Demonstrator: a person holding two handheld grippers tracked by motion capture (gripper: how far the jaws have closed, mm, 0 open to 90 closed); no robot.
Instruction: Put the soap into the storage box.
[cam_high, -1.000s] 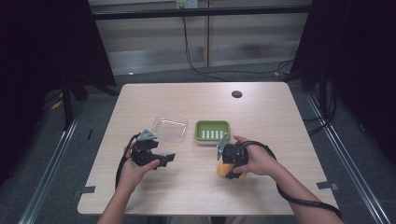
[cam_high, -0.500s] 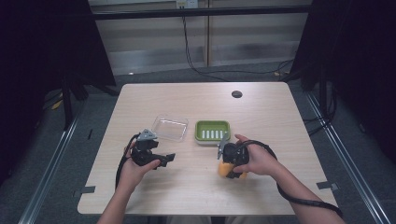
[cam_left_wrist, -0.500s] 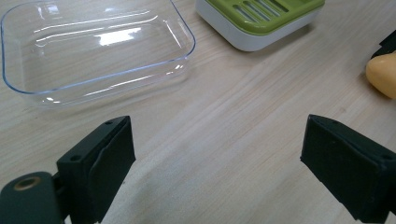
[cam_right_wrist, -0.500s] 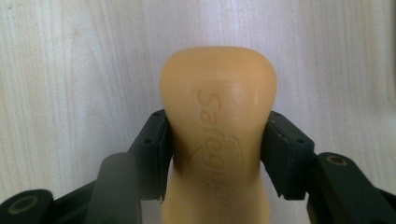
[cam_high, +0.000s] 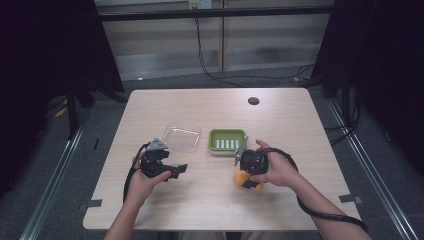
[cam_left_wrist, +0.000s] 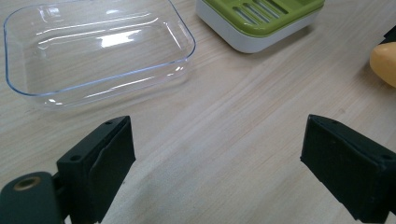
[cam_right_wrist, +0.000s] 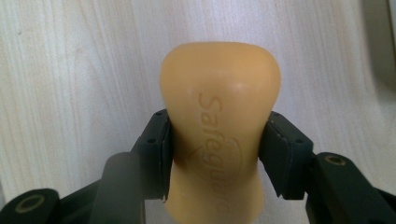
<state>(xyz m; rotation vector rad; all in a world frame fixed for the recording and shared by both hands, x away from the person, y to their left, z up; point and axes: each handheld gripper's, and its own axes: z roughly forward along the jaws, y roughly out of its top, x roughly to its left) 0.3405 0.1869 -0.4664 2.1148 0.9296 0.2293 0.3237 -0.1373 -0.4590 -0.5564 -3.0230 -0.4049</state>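
Right gripper (cam_right_wrist: 215, 158) pinches the soap bar (cam_right_wrist: 219, 140) across its waist, secure for lifting; left gripper (cam_left_wrist: 224, 172) waits open nearby.

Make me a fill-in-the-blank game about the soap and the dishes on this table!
1. The right claw is shut on a bar of ____.
2. The slotted soap dish is coloured ____.
3. The clear tray holds ____.
4. The left claw has its jaws wide ____ above the table.

Missing words: soap; green; nothing; open
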